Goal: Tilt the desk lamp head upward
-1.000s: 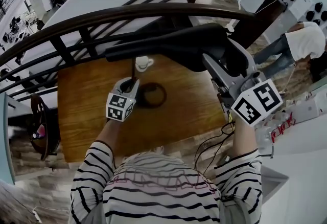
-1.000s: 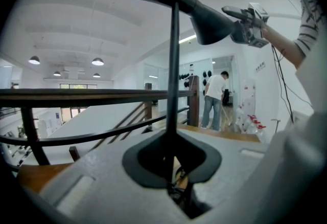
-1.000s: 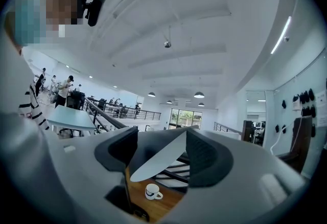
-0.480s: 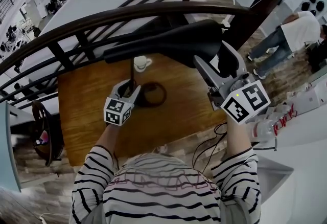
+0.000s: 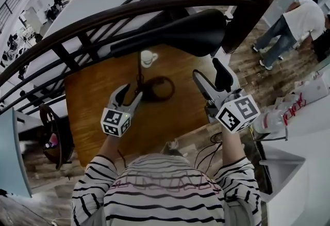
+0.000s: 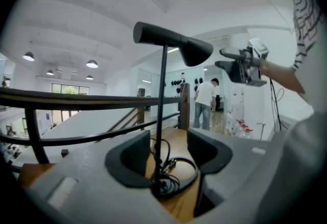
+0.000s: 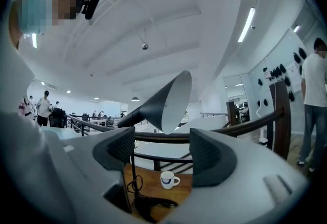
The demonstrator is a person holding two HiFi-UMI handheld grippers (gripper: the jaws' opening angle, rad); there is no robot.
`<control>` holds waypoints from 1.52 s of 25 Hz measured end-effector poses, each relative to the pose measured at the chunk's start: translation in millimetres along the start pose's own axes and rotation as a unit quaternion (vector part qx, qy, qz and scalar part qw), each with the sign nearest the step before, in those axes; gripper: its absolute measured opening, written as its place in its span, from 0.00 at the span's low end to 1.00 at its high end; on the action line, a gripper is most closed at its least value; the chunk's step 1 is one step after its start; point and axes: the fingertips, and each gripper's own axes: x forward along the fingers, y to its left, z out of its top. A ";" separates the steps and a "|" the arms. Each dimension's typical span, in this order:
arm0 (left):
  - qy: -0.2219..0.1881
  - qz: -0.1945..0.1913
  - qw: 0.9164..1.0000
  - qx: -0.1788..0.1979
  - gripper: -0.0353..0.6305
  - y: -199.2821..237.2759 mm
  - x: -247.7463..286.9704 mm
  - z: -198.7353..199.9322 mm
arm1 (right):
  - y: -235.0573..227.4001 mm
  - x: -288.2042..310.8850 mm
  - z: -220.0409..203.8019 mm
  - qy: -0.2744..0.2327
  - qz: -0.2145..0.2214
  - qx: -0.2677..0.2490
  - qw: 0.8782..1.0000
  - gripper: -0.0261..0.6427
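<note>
A black desk lamp stands on the wooden table [image 5: 98,106], its cone head [image 5: 191,31] tilted on a thin pole [image 5: 139,73] above a round base [image 5: 157,88]. My left gripper [image 5: 130,95] is just short of the pole and its jaws are opening. In the left gripper view the pole [image 6: 162,105] lines up with the gap of the left gripper [image 6: 168,154], and the pads do not press on it. My right gripper [image 5: 209,73] is open and empty, below and to the right of the head. The right gripper view looks up past the right gripper [image 7: 161,154] at the lamp head [image 7: 163,103].
A white cup [image 5: 148,57] sits behind the lamp base. A dark wooden railing [image 5: 103,18] curves behind the table. The lamp's cord is coiled at the base [image 6: 173,177]. A dark chair [image 5: 49,132] is left of the table. A person [image 5: 294,23] stands far right.
My left gripper has opened off the lamp pole and drawn back toward me. My right gripper has come away from the lamp head and dropped lower. The head now sits tilted higher.
</note>
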 end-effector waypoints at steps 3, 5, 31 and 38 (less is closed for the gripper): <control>-0.011 -0.014 1.000 0.008 0.38 -8.8 -17.4 9.1 | 11.7 -12.3 -22.4 0.003 -0.013 0.026 1.000 0.52; -0.014 -0.021 1.000 0.011 0.38 -15.3 -28.2 11.7 | 21.6 -20.3 -38.9 0.006 -0.023 0.037 0.999 0.50; -0.024 -0.087 0.996 0.017 0.09 -74.9 -173.5 -15.7 | 165.5 -91.1 -175.9 0.039 -0.078 0.157 0.984 0.07; -0.022 -0.092 0.995 0.002 0.06 -68.5 -188.0 -25.8 | 182.0 -89.8 -195.0 0.060 -0.091 0.161 0.981 0.04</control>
